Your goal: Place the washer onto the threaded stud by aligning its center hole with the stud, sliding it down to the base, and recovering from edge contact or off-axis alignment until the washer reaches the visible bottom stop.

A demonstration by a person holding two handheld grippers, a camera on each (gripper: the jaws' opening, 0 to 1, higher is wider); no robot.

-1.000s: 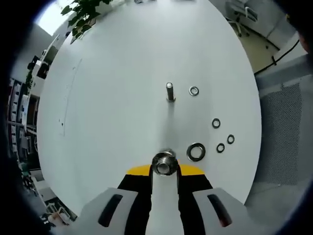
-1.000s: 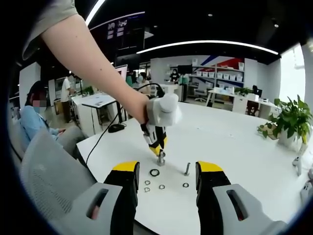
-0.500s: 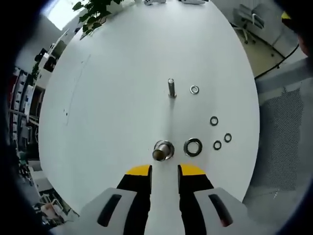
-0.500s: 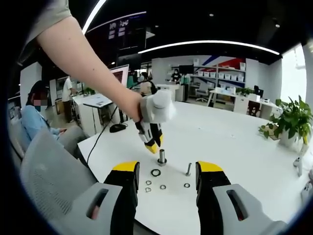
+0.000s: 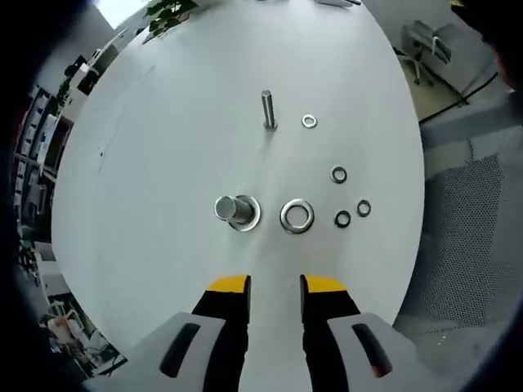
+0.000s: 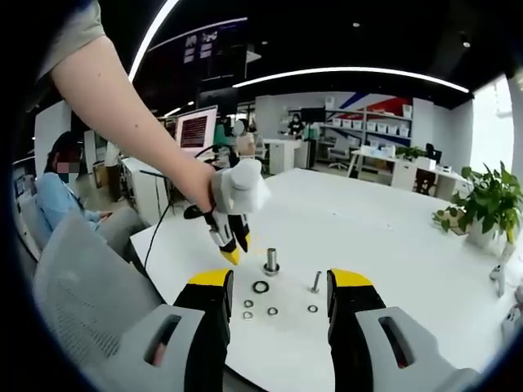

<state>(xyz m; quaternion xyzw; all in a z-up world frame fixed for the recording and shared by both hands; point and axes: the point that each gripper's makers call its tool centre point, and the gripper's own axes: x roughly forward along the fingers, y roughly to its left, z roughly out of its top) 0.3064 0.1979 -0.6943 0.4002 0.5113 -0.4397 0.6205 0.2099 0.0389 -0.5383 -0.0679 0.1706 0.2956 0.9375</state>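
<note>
On the white counter [image 5: 163,122], ahead of my left gripper [image 5: 274,286], the threaded stud [image 5: 235,211] is standing upright on its wide base. The large washer [image 5: 297,216] is lying flat just beside it, to the right in the left gripper view, apart from the stud and not on it. My left gripper is hanging above the counter with its yellow-tipped jaws a little apart and nothing between them. Farther away a thinner bolt [image 5: 267,109] is standing, with one small washer [image 5: 309,122] near it, and three more small washers [image 5: 339,174] are lying to the right.

In the right gripper view, my right gripper [image 6: 278,298] is also released, its jaws wide apart and empty. Between them I am seeing the stud [image 6: 271,261], the washer [image 6: 260,287] in front of it, and my left gripper [image 6: 228,245] hanging left of the stud, pointing down.
</note>
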